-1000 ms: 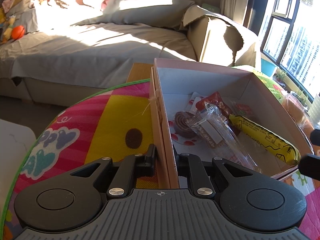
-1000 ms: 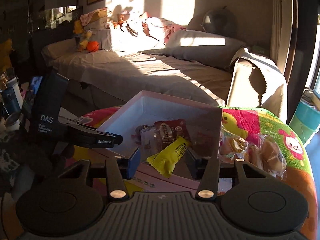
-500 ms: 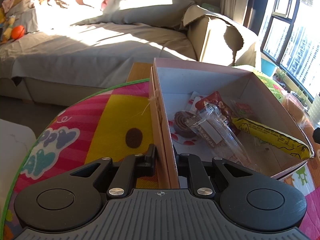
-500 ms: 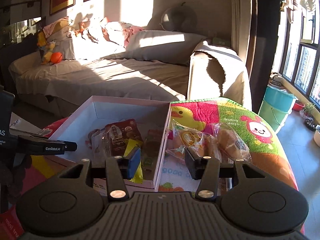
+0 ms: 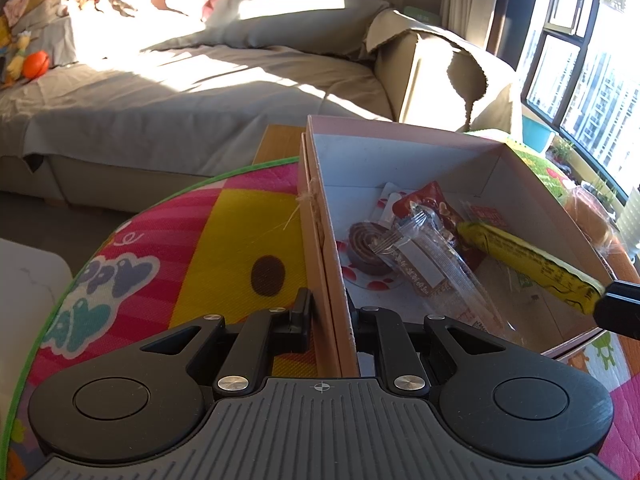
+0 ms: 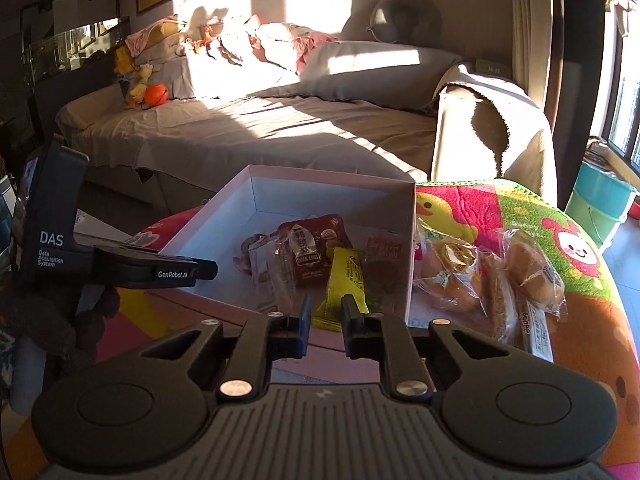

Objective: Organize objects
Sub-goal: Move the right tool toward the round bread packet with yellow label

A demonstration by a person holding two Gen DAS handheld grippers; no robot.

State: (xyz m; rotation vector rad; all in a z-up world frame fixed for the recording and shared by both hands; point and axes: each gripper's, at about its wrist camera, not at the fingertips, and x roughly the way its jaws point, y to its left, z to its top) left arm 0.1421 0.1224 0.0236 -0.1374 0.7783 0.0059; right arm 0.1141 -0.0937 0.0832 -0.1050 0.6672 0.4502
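Note:
A pink cardboard box (image 5: 400,132) stands on a colourful play mat (image 5: 224,240). My left gripper (image 5: 328,308) is shut on the box's near left wall, one finger inside and one outside. In the box lie a yellow snack packet (image 5: 528,260), a clear-wrapped bar (image 5: 432,272), a red packet (image 5: 432,204) and a brown roll (image 5: 364,240). My right gripper (image 6: 325,318) reaches over the near rim, its jaws closing onto the near end of the yellow snack packet (image 6: 346,276). One of its fingertips (image 5: 618,308) shows at the packet's end.
Several bagged buns (image 6: 480,276) lie on the mat to the right of the box (image 6: 332,184). The left gripper's body (image 6: 160,270) juts in from the left. A covered sofa (image 5: 200,92) stands behind the table and a teal bucket (image 6: 600,208) by the window.
The right gripper swung right towards the buns, then came back over the box rim, and its jaws narrowed from wide apart onto the yellow packet's end. The left gripper stayed put.

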